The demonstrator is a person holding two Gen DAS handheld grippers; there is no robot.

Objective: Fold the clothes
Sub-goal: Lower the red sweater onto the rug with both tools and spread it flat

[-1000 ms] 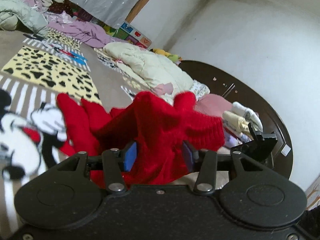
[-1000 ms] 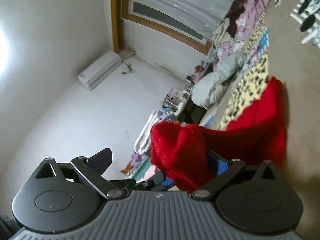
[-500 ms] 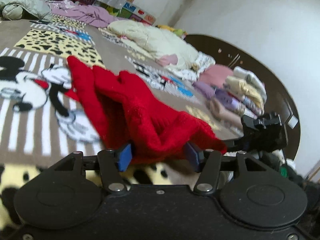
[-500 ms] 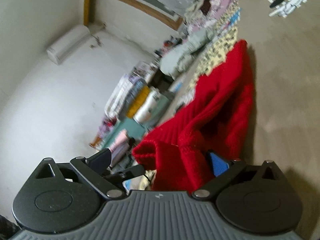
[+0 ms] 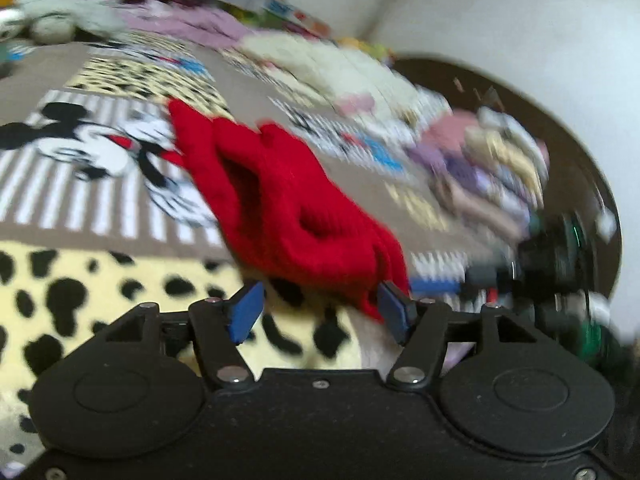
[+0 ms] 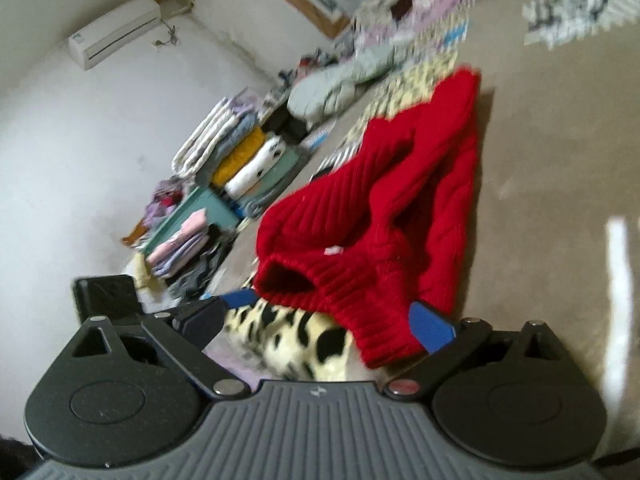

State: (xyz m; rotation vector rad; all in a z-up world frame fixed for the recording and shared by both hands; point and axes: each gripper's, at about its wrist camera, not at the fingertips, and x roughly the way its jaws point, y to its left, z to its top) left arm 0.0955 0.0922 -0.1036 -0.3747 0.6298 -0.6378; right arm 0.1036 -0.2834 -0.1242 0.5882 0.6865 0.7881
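On the blanket (image 5: pixel 100 312) lies the red sweater (image 5: pixel 280 208), bunched, running toward 11 o'clock. Left gripper (image 5: pixel 322 312) and right gripper (image 6: pixel 340 314) both gape wide, holding nothing, hem just ahead. Judged step: laying it out; next, regrip and flatten the folds.

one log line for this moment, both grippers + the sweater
step: laying out | left gripper: open, red sweater edge by one pad | right gripper: open, sweater hem between pads | sweater: crumpled on patterned blanket
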